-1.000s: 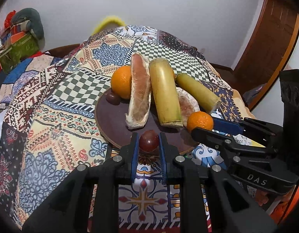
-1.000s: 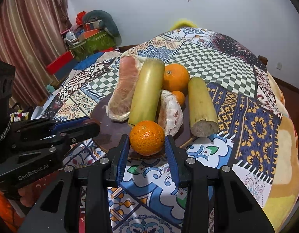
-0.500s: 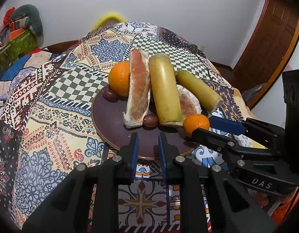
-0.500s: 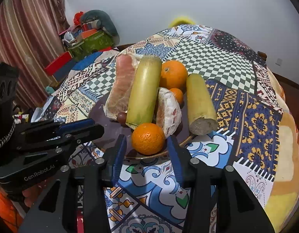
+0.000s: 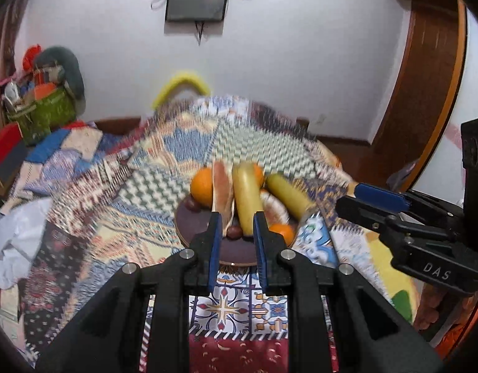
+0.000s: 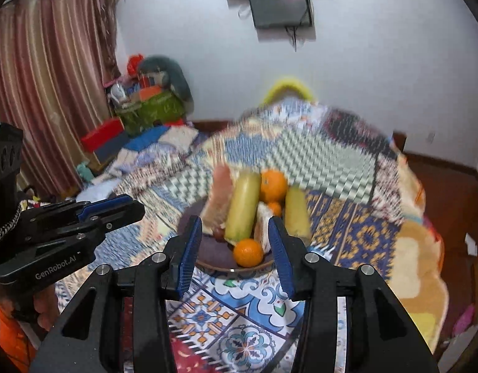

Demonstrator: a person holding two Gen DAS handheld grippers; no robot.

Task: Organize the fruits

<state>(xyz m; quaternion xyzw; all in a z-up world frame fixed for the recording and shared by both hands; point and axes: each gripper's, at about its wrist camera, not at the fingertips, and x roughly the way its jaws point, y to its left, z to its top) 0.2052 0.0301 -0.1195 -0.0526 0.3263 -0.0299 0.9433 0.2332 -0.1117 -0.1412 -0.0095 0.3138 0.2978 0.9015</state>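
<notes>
A dark round plate [image 5: 201, 220] [image 6: 214, 258] sits on the patchwork cloth and holds the fruit. On it lie two yellow-green cane pieces [image 5: 246, 202] [image 6: 296, 214], a pink pomelo wedge [image 5: 222, 183], a large orange [image 5: 201, 186] [image 6: 273, 185], a small orange [image 6: 248, 252] [image 5: 282, 231] at the front and a dark round fruit [image 5: 235, 231]. My left gripper [image 5: 237, 227] is open and empty, held back from the plate's near rim. My right gripper [image 6: 236, 236] is open wide and empty, also back from the plate. Both views are blurred.
The table is draped in a patchwork cloth [image 5: 164, 192]. A yellow chair back [image 5: 183, 85] stands behind it. A green basket of clutter [image 5: 43, 108] and red boxes [image 6: 103, 135] lie far left. A wooden door [image 5: 425, 93] is at the right.
The left gripper let go of the dark fruit, which now lies on the plate. The right gripper released the small orange onto the plate. Both have pulled back and up from the plate.
</notes>
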